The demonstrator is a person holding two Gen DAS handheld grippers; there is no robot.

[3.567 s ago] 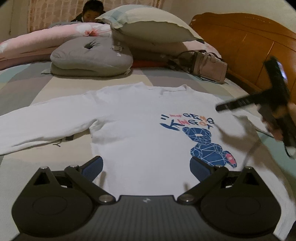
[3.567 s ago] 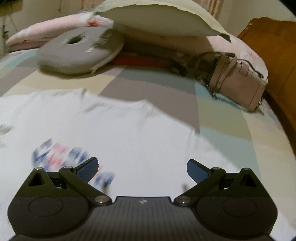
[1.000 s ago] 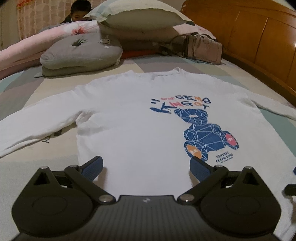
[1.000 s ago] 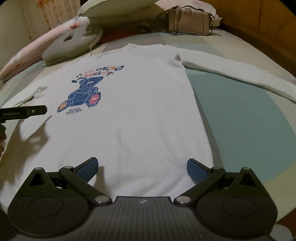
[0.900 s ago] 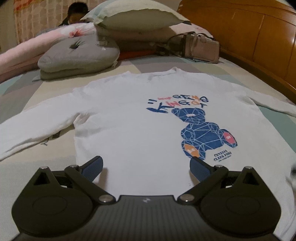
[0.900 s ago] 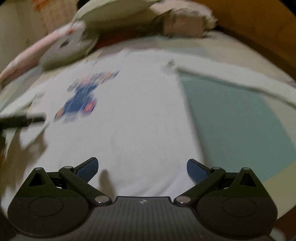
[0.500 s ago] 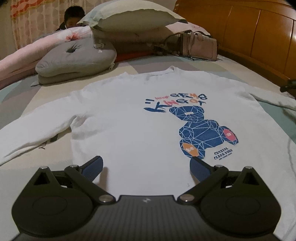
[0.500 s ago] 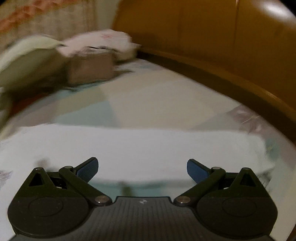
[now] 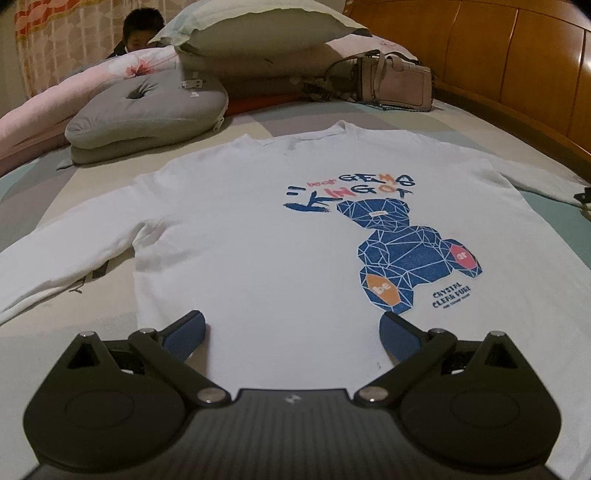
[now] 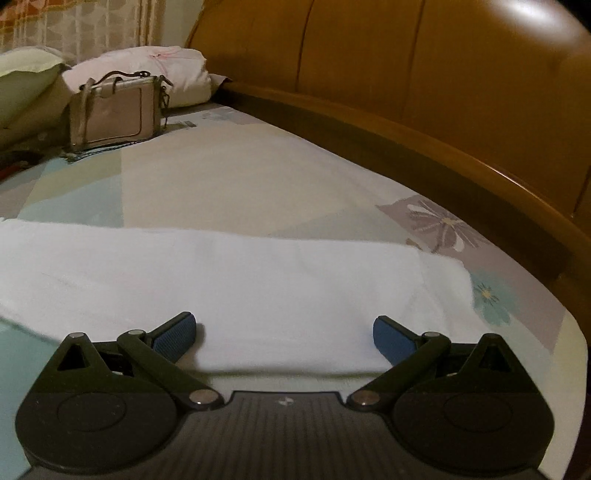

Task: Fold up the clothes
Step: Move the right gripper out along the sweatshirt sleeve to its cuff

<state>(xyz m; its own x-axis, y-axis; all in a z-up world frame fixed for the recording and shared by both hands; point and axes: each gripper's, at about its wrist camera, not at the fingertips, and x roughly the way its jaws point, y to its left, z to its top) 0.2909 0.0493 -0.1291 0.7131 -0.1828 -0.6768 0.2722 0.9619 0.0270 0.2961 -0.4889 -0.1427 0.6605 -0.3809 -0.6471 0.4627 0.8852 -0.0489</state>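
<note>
While the shirt (image 9: pixel 258 240) lies flat, both grippers (image 9: pixel 291 334) (image 10: pixel 284 332) hover agape.

Warm, dim indoor light lit both fisheye views, with dark vignetted corners and bent edges. Glare shone on the wooden headboard (image 10: pixel 524 14). The white sweatshirt (image 9: pixel 258 236) looked sharp, its sleeve (image 10: pixel 258 280) slightly soft.

A grey tufted cushion (image 9: pixel 147 107) is lying upper left, a pale green pillow (image 9: pixel 258 22) resting above it, a beige leather handbag (image 9: pixel 391 86) sitting upper right beside the wooden headboard (image 10: pixel 424 74).
</note>
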